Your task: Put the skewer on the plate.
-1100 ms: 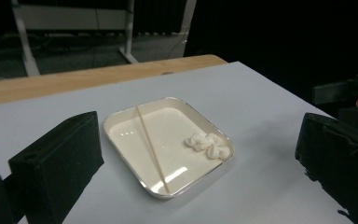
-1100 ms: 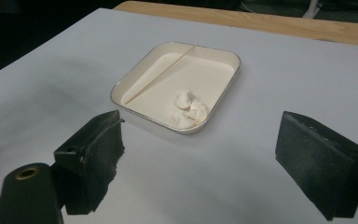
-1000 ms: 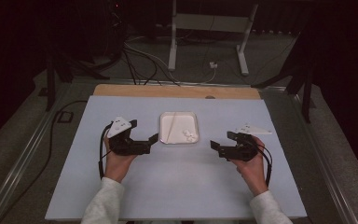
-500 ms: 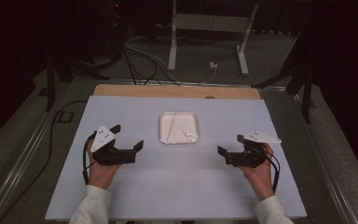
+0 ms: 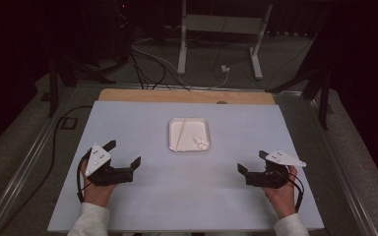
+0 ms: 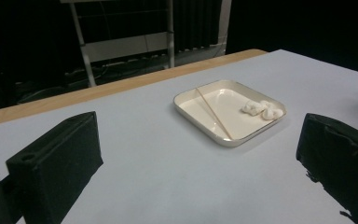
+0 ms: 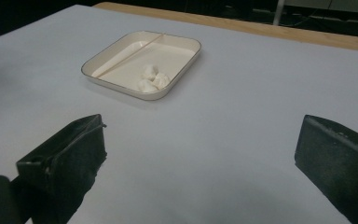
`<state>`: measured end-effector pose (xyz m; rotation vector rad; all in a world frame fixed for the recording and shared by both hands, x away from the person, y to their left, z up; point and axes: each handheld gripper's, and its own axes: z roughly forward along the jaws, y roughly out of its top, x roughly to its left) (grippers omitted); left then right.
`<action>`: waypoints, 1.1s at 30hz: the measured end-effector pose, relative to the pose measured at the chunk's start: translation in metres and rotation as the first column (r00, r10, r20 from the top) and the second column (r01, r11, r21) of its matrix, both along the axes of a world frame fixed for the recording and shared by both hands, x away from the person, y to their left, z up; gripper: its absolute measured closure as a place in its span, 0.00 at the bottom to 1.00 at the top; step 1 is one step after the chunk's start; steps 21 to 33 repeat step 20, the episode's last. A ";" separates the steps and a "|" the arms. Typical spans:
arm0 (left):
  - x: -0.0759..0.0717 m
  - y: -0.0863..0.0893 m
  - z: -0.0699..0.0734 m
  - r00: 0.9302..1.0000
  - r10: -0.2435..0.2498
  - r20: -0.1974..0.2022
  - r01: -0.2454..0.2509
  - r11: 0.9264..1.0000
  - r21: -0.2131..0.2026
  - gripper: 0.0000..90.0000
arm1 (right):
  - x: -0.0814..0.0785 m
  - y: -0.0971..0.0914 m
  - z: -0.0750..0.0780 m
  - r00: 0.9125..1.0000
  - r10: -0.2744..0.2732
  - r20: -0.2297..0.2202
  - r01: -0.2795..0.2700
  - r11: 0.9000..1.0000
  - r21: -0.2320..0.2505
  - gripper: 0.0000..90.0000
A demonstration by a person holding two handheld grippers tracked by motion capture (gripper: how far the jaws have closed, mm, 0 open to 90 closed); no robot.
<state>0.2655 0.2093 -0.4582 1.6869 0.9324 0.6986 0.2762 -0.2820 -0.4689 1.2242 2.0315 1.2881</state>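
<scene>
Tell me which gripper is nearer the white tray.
Left, slightly. The left gripper sits toward the person and left of the white tray; the right gripper sits toward the person and right of it, a little farther. Both are open.

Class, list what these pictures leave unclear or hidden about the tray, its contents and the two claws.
1. White lumps in the tray: too small and pale in all views to say what they are.
2. Stick: high view too coarse to show it clearly.
3. Left claw, right claw: bodies cut off by the bottom edge of the gripper views.
4. Background: too dark.
</scene>
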 end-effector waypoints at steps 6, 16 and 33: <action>-0.008 0.010 -0.008 1.000 0.019 -0.016 -0.019 1.000 -0.008 0.01 | -0.009 -0.013 -0.004 0.999 -0.037 0.031 0.036 0.998 0.053 0.02; -0.013 0.019 -0.014 0.999 0.033 -0.025 -0.033 0.999 -0.013 0.01 | -0.017 -0.027 -0.009 0.996 -0.073 0.059 0.069 0.995 0.071 0.02; -0.012 0.018 -0.017 0.999 0.039 -0.038 -0.040 0.999 -0.012 0.01 | -0.017 -0.030 -0.008 0.994 -0.081 0.070 0.077 0.995 0.057 0.02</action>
